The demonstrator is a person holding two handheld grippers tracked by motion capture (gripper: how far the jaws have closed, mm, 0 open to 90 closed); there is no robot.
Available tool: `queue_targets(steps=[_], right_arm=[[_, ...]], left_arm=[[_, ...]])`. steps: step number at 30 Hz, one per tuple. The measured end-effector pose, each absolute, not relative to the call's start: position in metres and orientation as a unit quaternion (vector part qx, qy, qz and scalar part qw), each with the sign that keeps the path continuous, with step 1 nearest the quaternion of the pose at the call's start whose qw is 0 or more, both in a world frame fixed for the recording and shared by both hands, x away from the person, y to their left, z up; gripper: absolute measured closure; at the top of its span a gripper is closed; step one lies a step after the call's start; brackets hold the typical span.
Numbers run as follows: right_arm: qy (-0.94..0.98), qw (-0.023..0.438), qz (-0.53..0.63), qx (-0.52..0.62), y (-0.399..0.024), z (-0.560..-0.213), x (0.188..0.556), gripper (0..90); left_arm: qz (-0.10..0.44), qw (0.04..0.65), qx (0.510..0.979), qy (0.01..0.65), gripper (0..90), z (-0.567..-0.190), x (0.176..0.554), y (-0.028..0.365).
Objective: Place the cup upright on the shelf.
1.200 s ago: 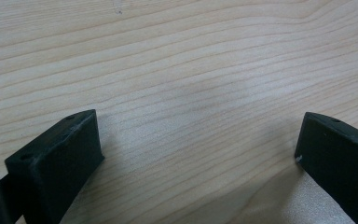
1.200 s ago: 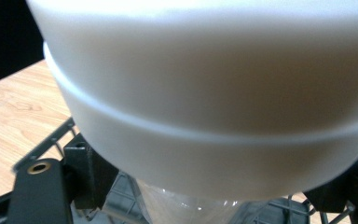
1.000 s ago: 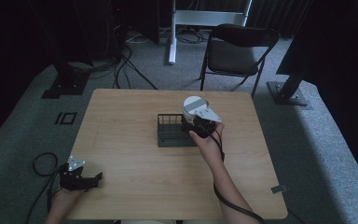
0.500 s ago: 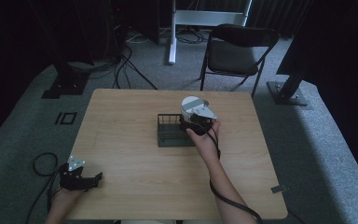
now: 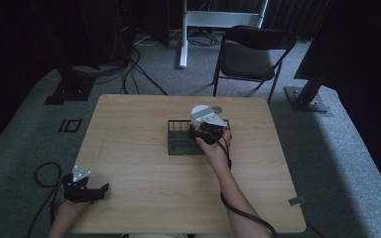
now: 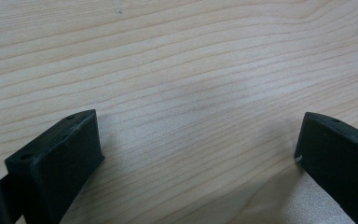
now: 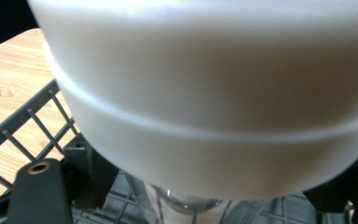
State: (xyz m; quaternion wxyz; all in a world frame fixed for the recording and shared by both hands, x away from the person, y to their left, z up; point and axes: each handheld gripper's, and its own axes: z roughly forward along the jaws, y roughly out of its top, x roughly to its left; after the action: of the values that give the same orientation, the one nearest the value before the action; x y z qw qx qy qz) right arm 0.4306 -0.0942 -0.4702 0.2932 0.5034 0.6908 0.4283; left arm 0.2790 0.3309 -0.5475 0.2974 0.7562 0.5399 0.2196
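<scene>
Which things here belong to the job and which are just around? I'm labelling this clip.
In the job:
white cup, clamped by the right gripper
black wire basket beneath it

Just around:
left gripper, open over bare table
folding chair
floor cables

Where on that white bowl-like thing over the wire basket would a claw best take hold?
Probably at the white bowl's lower wall, under the raised ridge, coming from the person's side as the right claw does. The ridge might stop slipping, and the wire basket blocks a lower approach.
</scene>
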Motion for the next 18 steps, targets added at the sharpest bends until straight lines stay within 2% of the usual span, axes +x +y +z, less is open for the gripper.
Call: queue_targets(steps=[6,18], right_arm=[[0.700,0.301,0.413,0.499,-0.0909,-0.4702,0.4317,18.5],[0.708,0.277,0.386,0.522,-0.0926,-0.4728,0.4374,18.6]], left_arm=[[0.220,0.297,0.756,0.540,0.6,-0.5475,0.2790,0.3309],[0.220,0.297,0.756,0.540,0.6,-0.5475,0.2790,0.3309]])
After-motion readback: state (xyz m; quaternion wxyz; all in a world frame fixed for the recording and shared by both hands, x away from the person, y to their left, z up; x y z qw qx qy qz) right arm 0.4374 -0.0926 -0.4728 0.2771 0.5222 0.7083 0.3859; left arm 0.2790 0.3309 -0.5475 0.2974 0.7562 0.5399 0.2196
